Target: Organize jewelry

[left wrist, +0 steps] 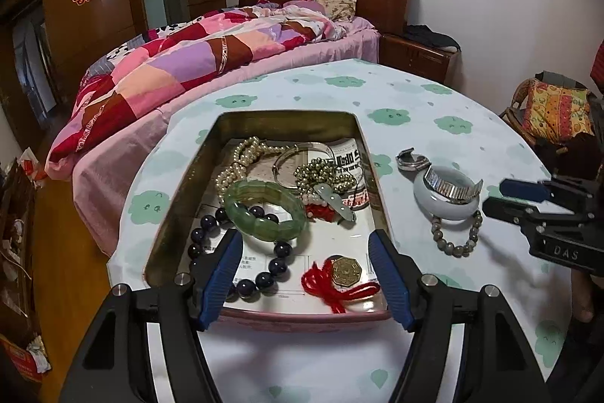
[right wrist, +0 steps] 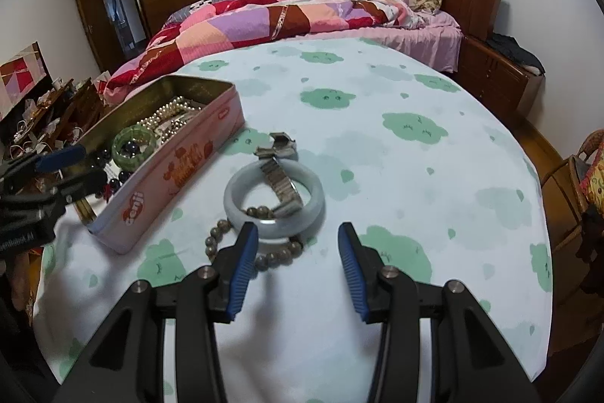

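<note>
The main risk sits in the small pile outside the tin point(right wrist: 177, 176): a metal watch point(right wrist: 281, 176) lies draped across the pale jade bangle point(right wrist: 273, 203), and a grey bead bracelet point(right wrist: 279, 257) runs under the bangle's near rim. If the right claw point(right wrist: 298, 259), jaws half apart and empty just short of that pile, closes on the bangle alone, the watch band could probably slide off and skid across the cloth, and the beads could be dragged along. The bangle looks smooth and hard, so a pinch on its curved rim may slip.

The left claw point(left wrist: 305, 267) hangs wide and empty over the near end of the tin, above a dark bead strand point(left wrist: 241, 244) and a brass coin on red cord point(left wrist: 345, 272). The tin is crowded already: a green bangle point(left wrist: 264, 210), pearl strands point(left wrist: 245, 157) and a silver bangle point(left wrist: 302, 157) overlap, so anything dropped in may snag or tangle.

The worktop point(right wrist: 415, 176), cloud-patterned, stands just beside a bed point(right wrist: 302, 14); a piece knocked off the far edge would likely be lost in the bedding
</note>
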`<state>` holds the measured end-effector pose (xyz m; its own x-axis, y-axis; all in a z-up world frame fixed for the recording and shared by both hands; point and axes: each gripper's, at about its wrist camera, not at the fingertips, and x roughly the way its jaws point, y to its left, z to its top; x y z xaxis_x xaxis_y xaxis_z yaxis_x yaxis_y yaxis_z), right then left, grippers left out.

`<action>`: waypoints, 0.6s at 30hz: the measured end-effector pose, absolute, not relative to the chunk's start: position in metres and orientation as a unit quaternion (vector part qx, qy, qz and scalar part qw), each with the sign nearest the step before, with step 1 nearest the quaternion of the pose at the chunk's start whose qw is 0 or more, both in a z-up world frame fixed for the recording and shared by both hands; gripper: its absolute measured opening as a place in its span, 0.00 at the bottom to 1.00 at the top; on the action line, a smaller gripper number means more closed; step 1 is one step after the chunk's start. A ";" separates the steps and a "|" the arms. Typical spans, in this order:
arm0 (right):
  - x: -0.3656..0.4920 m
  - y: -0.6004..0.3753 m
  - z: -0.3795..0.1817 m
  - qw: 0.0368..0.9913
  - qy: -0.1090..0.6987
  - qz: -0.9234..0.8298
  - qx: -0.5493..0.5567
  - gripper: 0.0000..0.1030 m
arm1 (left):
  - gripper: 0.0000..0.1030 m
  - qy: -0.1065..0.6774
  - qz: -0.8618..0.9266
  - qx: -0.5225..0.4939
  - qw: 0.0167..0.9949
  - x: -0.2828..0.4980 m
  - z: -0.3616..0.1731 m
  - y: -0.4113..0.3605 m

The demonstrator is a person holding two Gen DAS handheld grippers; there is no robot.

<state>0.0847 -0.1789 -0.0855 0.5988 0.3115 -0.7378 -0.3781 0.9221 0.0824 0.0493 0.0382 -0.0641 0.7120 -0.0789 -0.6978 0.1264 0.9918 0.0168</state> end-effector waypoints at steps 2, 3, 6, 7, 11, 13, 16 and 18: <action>0.087 -0.174 -0.086 0.893 0.401 0.198 -0.049 0.46 | 0.67 0.376 -0.057 0.032 0.924 0.050 -0.065 0.038; 0.089 -0.171 -0.086 0.893 0.401 0.200 -0.052 0.46 | 0.67 0.376 -0.057 0.032 0.924 0.049 -0.064 0.037; 0.095 -0.166 -0.090 0.892 0.403 0.199 -0.059 0.42 | 0.67 0.376 -0.058 0.032 0.924 0.049 -0.064 0.037; 0.097 -0.165 -0.091 0.892 0.401 0.201 -0.060 0.40 | 0.67 0.377 -0.059 0.031 0.924 0.049 -0.064 0.036; 0.099 -0.165 -0.091 0.894 0.397 0.200 -0.066 0.19 | 0.67 0.375 -0.065 0.033 0.924 0.047 -0.063 0.031; 0.098 -0.167 -0.090 0.895 0.393 0.201 -0.064 0.18 | 0.67 0.372 -0.071 0.035 0.925 0.046 -0.061 0.026; 0.096 -0.169 -0.084 0.900 0.383 0.200 -0.055 0.17 | 0.67 0.367 -0.084 0.040 0.926 0.045 -0.058 0.019; 0.096 -0.169 -0.075 0.904 0.372 0.203 -0.049 0.16 | 0.67 0.366 -0.091 0.049 0.925 0.046 -0.057 0.012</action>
<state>0.0955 -0.1690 -0.0754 0.6407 0.3304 -0.6930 -0.4039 0.9127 0.0618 0.0462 0.0118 -0.0572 0.7156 -0.1323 -0.6859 0.2041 0.9787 0.0241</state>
